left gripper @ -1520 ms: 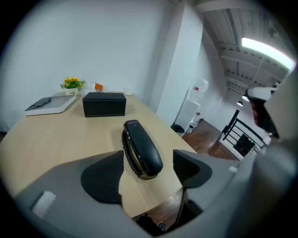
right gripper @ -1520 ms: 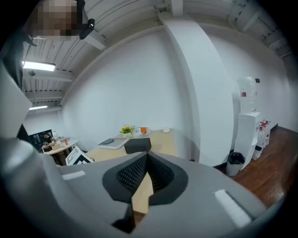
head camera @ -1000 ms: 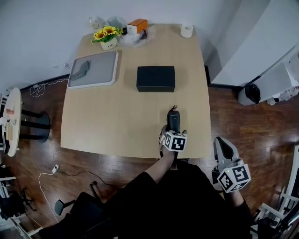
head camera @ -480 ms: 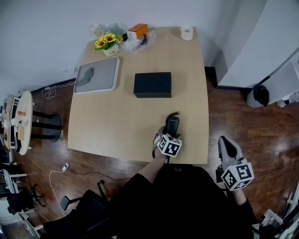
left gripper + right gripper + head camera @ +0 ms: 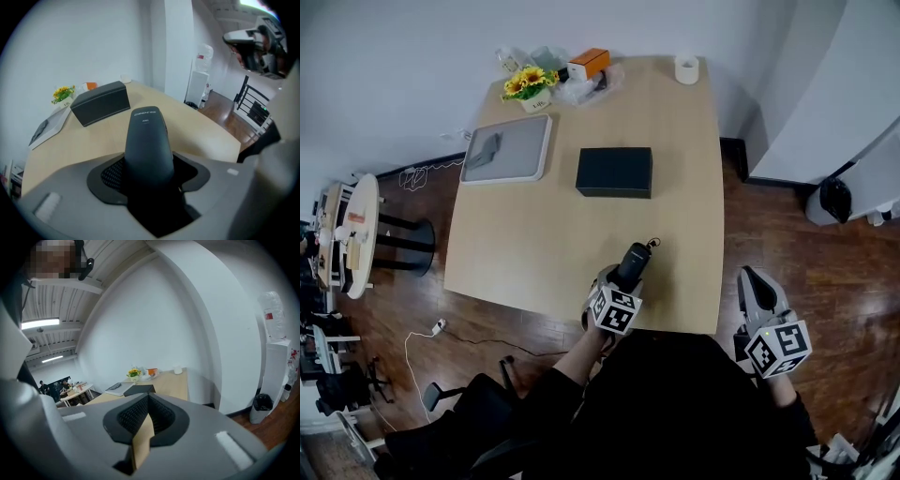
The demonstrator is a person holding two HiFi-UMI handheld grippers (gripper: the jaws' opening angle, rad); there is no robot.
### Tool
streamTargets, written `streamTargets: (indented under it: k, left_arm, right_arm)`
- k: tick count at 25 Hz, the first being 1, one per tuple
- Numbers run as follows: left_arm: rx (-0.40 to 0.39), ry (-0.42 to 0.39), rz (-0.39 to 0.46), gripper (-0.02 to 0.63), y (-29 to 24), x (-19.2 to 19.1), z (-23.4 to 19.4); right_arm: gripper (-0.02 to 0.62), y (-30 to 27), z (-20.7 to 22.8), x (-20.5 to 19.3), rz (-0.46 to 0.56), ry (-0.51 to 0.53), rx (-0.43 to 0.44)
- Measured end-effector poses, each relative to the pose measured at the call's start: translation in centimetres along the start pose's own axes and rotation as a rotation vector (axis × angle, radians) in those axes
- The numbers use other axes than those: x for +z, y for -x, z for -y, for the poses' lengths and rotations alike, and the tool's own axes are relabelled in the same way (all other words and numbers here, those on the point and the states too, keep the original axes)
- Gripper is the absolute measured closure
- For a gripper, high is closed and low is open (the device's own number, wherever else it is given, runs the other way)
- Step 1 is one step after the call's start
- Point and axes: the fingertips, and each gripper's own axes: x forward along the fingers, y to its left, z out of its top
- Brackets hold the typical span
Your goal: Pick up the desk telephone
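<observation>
The black telephone handset (image 5: 634, 259) is tilted up off the wooden desk (image 5: 534, 234) near its front edge, with a short curl of cord (image 5: 652, 244) at its far end. My left gripper (image 5: 623, 275) is shut on the handset's near end. In the left gripper view the handset (image 5: 147, 140) stands up between the jaws of my left gripper (image 5: 149, 180), pads pressing its sides. My right gripper (image 5: 753, 284) hangs off the desk's front right corner over the floor. In its own view my right gripper (image 5: 147, 417) is shut with nothing held.
A black box (image 5: 614, 172) lies mid-desk, also ahead of the handset as the black box (image 5: 101, 103). A grey tray (image 5: 508, 150), a flower pot (image 5: 530, 84), an orange box (image 5: 589, 63) and a white cup (image 5: 686, 67) sit at the far end. A round side table (image 5: 352, 234) stands left.
The left gripper's jaws have shut on the handset, and it has come up off the desk, tilted, and shifted left toward the near edge. The right gripper stays beside the desk.
</observation>
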Motion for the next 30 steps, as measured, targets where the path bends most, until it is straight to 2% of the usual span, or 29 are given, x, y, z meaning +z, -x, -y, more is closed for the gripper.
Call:
streamTargets:
  k: [8, 13, 17, 22, 26, 30]
  left_arm:
    - [0.072, -0.02, 0.315, 0.345, 14.3, 8.7, -1.2]
    - [0.16, -0.067, 0.459, 0.345, 20.7, 12.4, -2.0]
    - [0.192, -0.064, 0.515, 0.345, 23.0, 13.6, -2.2]
    - [0.191, -0.069, 0.524, 0.345, 23.4, 14.0, -2.7]
    - [0.188, -0.061, 0.541, 0.345, 23.5, 14.3, -3.2]
    - [0.182, -0.019, 0.621, 0.347, 24.5, 15.6, -3.9]
  right_arm:
    - [0.595, -1.4, -2.1, 3.5, 0.052, 0.045, 0.063]
    - [0.595, -2.5, -4.5, 4.5, 0.07, 0.064, 0.127]
    - [0.595, -2.9, -6.1, 5.1, 0.085, 0.071, 0.165]
    - [0.595, -3.3, -6.8, 5.1, 0.083, 0.079, 0.182]
    - [0.595, -3.3, -6.8, 4.9, 0.082, 0.075, 0.171]
    - [0.595, -3.0, -6.3, 5.1, 0.089, 0.069, 0.151]
